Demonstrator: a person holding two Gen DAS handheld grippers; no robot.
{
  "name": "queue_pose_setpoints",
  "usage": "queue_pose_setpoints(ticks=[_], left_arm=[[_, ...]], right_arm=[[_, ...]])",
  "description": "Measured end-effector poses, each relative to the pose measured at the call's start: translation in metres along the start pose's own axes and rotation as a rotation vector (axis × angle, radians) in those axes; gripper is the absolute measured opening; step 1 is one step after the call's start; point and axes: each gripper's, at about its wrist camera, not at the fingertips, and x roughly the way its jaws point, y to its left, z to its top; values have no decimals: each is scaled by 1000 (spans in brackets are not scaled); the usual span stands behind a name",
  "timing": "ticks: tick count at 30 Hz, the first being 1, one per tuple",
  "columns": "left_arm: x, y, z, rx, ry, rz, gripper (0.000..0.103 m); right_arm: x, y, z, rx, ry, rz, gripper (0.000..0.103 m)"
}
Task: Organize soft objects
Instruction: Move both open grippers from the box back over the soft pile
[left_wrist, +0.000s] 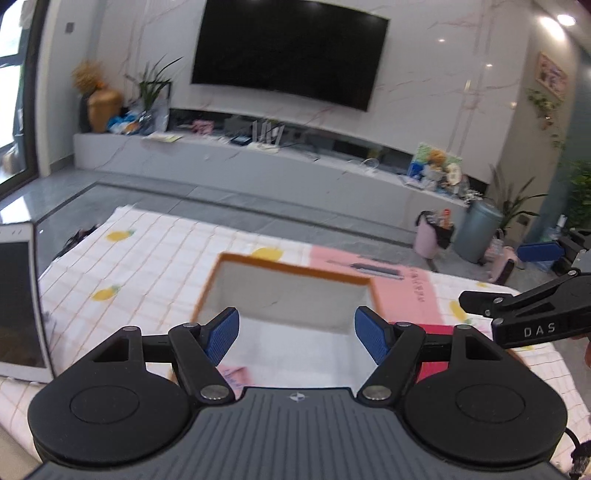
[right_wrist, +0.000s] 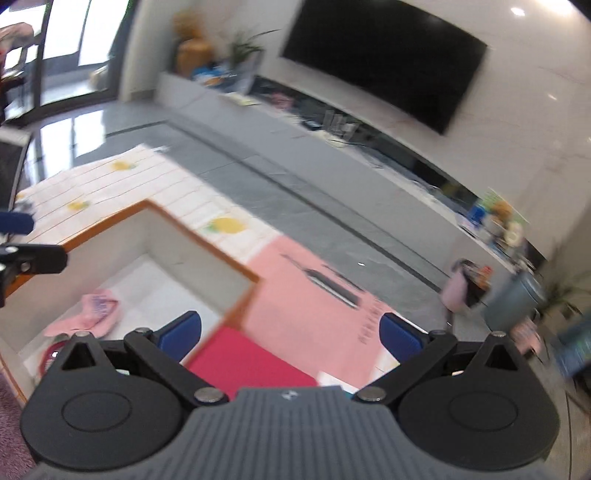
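Observation:
A white storage box with an orange rim (left_wrist: 295, 271) (right_wrist: 207, 245) stands open on the checked tablecloth. A pink soft cloth item (right_wrist: 94, 314) (left_wrist: 232, 374) lies on its floor, with something red (right_wrist: 48, 356) beside it. My left gripper (left_wrist: 297, 332) hovers open over the box's near side, nothing between its blue pads. My right gripper (right_wrist: 290, 334) is open and empty, above a red flat item (right_wrist: 251, 365) (left_wrist: 434, 363) lying just right of the box. The right gripper's black arm (left_wrist: 524, 310) shows at the right edge of the left wrist view.
A pink mat with print (right_wrist: 314, 295) (left_wrist: 406, 291) lies right of the box. A white tablet (left_wrist: 18, 306) stands at the table's left edge. Beyond the table are grey floor, a TV bench (left_wrist: 258, 158), a wall TV (left_wrist: 288, 51), a pink bin (left_wrist: 432, 236) and a grey bin (left_wrist: 476, 229).

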Motion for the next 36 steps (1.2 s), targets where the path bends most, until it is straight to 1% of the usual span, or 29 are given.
queue_pose_setpoints(ticks=[3,6,9,11,13,16,17,19,22,23,25,29,31,34,36], left_arm=[[-5,-21,2,22,-24,-30,84],[-10,-46,-2,71,-53,-57,84],[-8,-67,-7,52,-58,-73,83],[-3,-79,-12,43,-56,-98,83],[2,-91,-19,57,-52,-115,83],[10,-104,-35,117,-36,-155,83],[14,-108,-40,129,-32,-172,83],[21,-115,-51,140,-17,-207,83],[33,-128,-64,163,27,-241,83],[39,-135,-68,195,51,-245,83],[45,-151,-79,270,81,-256,83],[49,-175,-108,347,76,-303,83],[53,-184,-121,355,83,-323,83],[62,-196,-137,358,131,-325,83],[68,-202,-146,366,130,-323,83]], right_arm=[[-23,-23,-13,68,-10,-51,101],[-50,-42,-41,147,-40,-112,101],[-65,-55,-75,202,-28,-166,101],[-66,-58,-97,227,2,-200,101],[-63,-63,-120,247,36,-220,101],[-52,-71,-147,284,86,-232,101],[-49,-75,-155,304,93,-239,101],[-51,-81,-175,356,78,-261,101],[-47,-92,-201,440,86,-209,101],[-44,-95,-209,466,99,-196,101],[-38,-98,-223,497,123,-202,101],[-35,-103,-244,533,152,-211,101],[-34,-109,-247,541,155,-209,101],[-29,-119,-253,532,151,-206,101],[-24,-125,-256,534,148,-207,101]])
